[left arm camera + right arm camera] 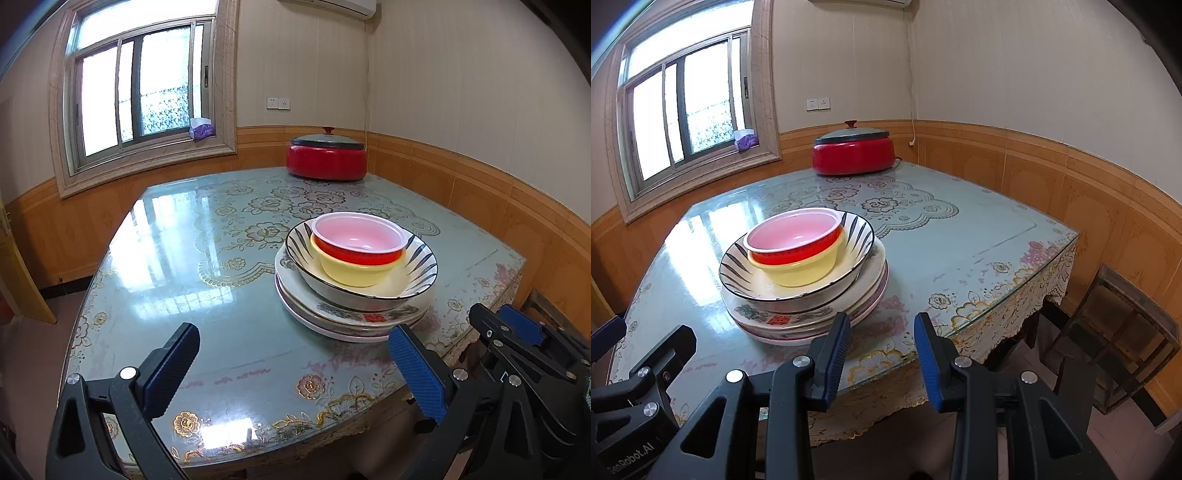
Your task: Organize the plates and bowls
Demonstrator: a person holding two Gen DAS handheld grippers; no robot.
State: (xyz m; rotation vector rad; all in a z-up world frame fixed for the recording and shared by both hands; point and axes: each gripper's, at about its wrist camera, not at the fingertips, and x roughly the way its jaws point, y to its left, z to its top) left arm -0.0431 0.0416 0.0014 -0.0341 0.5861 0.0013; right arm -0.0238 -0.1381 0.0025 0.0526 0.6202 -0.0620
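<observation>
A: Where the dishes?
B: Stacked on glass-topped table: red bowl inside yellow bowl, inside striped bowl, atop plates.
A: Claws?
B: Left gripper spread wide, right gripper parted narrowly; both empty, short of stack.

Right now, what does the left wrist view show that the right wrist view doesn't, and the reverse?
Only the left wrist view: the left gripper with both fingers, wide open and empty, and a door edge at far left.

Only the right wrist view: the right gripper with both fingers, narrowly open and empty, a stool beside the table, and the pot's plug.

Both: the stack of plates with striped bowl, yellow bowl and red bowl nested, the red pot, window, and table.
</observation>
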